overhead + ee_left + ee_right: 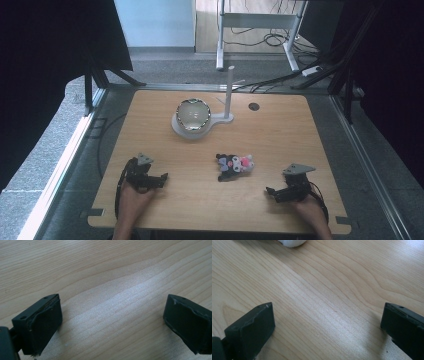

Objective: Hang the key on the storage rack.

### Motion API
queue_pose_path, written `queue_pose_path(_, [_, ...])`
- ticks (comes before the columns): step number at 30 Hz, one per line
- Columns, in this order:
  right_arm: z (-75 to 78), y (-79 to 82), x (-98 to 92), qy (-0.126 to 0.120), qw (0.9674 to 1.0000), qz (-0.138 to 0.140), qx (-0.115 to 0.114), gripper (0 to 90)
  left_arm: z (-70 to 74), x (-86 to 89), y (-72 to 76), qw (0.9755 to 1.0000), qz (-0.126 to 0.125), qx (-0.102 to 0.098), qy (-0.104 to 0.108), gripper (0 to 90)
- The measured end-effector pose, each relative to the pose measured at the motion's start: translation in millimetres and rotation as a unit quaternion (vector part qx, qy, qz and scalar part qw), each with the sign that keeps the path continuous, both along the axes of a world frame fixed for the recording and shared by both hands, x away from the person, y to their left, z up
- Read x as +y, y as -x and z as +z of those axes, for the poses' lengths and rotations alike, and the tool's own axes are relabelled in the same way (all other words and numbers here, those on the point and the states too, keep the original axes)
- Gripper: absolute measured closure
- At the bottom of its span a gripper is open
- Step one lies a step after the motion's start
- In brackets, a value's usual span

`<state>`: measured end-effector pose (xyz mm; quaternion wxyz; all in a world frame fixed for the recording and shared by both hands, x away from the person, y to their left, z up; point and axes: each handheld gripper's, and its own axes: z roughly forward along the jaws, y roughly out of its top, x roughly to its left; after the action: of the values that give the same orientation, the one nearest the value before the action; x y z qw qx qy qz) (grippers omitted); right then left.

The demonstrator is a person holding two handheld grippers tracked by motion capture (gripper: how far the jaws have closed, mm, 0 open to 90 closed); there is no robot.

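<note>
Small plush toy, black and pink with a white face (235, 166), lies on the light wooden table (200, 200) between the two grippers, nearer the right gripper (274, 192) than the left gripper (161, 178). From the right gripper the toy sits up and to the left in the high view, near but not touching; from the left gripper it is off to the right, well apart. The toy's long axis runs roughly across the table, dark end pointing toward the left gripper, pale pink end toward the right one. Right gripper view: both black jaws stand wide apart over bare wood, nothing between them, and a white rounded bit of the toy (291, 242) peeks in at the top edge, so the toy is ahead of those jaws and slightly left of centre. Left gripper view: jaws also wide, nothing held, plain wood grain (112, 290) between them. Beyond the toy, farther up the table, a glossy round bowl (193, 114) rests on a white flat stand base (176, 126) with a thin white upright post (229, 90) just beside it; well apart from the toy. A small dark round hole (254, 106) lies right of the post. Nothing stands between the toy and either gripper; judged, the right hand has the shorter, straighter reach.
</note>
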<state>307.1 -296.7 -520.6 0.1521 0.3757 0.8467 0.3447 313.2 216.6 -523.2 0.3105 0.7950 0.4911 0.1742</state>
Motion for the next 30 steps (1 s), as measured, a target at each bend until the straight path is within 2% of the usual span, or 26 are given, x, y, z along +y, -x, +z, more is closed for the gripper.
queue_pose_path(12, [0.7, -0.5, -0.4, -0.001, 1.0000, 0.004, 0.004, 0.0, 0.0, 0.0, 0.0, 1.0000, 0.000, 0.000, 0.000, 2.2])
queue_pose_path(16, [3.2, -1.5, 1.0, 0.010, 0.9998, 0.013, 0.012, 0.0, 0.0, 0.0, 0.0, 1.0000, 0.000, 0.000, 0.000, 2.2])
queue_pose_path(30, [15.2, -7.0, 3.8, 0.043, 0.9982, 0.037, 0.019, 0.0, 0.0, 0.0, 0.0, 1.0000, 0.000, 0.000, 0.000, 2.2])
